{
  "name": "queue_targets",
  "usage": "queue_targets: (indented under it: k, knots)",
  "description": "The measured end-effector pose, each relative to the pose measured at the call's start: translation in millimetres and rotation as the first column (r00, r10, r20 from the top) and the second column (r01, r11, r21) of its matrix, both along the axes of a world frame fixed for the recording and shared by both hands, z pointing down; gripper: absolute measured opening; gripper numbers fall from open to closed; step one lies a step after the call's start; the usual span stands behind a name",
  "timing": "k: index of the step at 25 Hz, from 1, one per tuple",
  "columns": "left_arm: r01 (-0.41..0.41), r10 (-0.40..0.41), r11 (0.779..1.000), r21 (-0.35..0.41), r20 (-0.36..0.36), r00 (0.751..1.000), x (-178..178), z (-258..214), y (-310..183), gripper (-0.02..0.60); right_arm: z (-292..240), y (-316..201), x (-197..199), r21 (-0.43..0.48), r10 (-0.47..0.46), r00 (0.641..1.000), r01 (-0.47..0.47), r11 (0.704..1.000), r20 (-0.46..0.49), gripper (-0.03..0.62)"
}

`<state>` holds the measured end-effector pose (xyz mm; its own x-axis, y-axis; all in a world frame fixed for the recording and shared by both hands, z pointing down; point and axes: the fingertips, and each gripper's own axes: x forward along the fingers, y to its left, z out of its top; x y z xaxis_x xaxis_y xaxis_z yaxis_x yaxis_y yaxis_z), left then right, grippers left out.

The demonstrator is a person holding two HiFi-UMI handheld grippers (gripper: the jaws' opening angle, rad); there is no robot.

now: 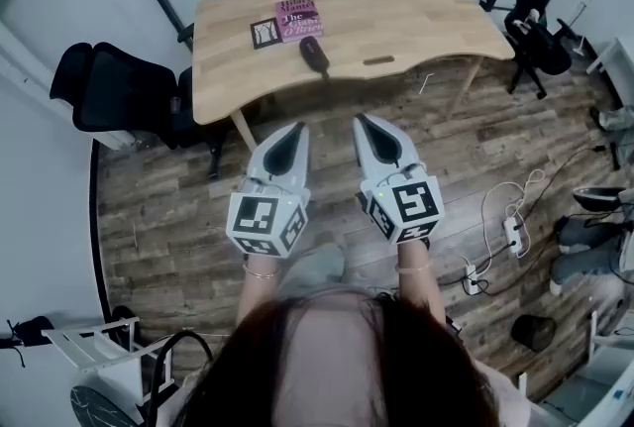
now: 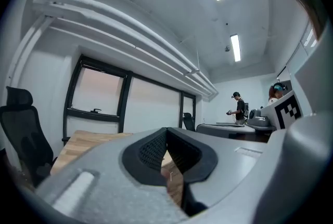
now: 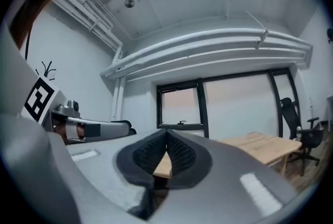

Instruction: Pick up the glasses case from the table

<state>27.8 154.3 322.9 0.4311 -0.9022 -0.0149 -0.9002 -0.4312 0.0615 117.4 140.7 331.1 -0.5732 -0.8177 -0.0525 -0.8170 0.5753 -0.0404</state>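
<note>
Reddish-brown hair [image 1: 337, 366] below two closed tools, dark oval glasses case [image 1: 314, 54] lying on a light wooden table [image 1: 426, 9]

Seen from above, the person's head fills the bottom edge, and both forearms reach forward over a brown wood-plank floor [image 1: 168, 207]. Each hand holds a grey two-jaw tool with a cube of black-and-white square markers at its rear. The left tool [image 1: 298, 127] and the right tool [image 1: 361, 119] point level, side by side, towards the table, with their tips short of its near edge. In the left gripper view the black ribbed pads of the left tool [image 2: 166, 130] meet at the tips with nothing between them. The right tool [image 3: 166, 132] looks the same in the right gripper view. The glasses case lies near the table's front edge, well apart from both tools. Just behind it lie a purple book [image 1: 299, 19] and a small black-and-white marker card [image 1: 265, 34]. A black office chair [image 1: 104, 88] stands left of the table.
</note>
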Motion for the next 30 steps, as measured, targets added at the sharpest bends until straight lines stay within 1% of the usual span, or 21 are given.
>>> queue_targets:
  k: [6,12,17,23,30]
  knots:
    - [-0.015,0.015,1.0,-0.005,-0.004,1.0,-9,1,-27,0.009,-4,-22,-9,-0.019,-0.024,0.998,0.025,1.0,0.056,0.003]
    - [-0.037,0.037,0.999,0.002,-0.004,0.999,-14,-1,-53,0.009,-5,-46,-16,-0.027,-0.017,0.997,0.019,0.999,0.076,0.003]
    - [-0.061,0.061,0.998,-0.004,-0.006,0.998,-26,1,-75,0.009,-4,-69,-29,-0.023,0.008,0.999,-0.007,1.0,0.052,0.003]
    - [-0.108,0.108,0.994,-0.006,0.008,0.994,-32,1,-98,0.009,-6,-92,-46,-0.032,0.003,0.998,-0.001,0.999,0.062,0.003]
    - [-0.139,0.139,0.99,-0.003,-0.001,0.99,-41,-4,-119,0.009,-6,-117,-60,-0.033,0.028,0.999,-0.027,0.999,0.025,0.003]
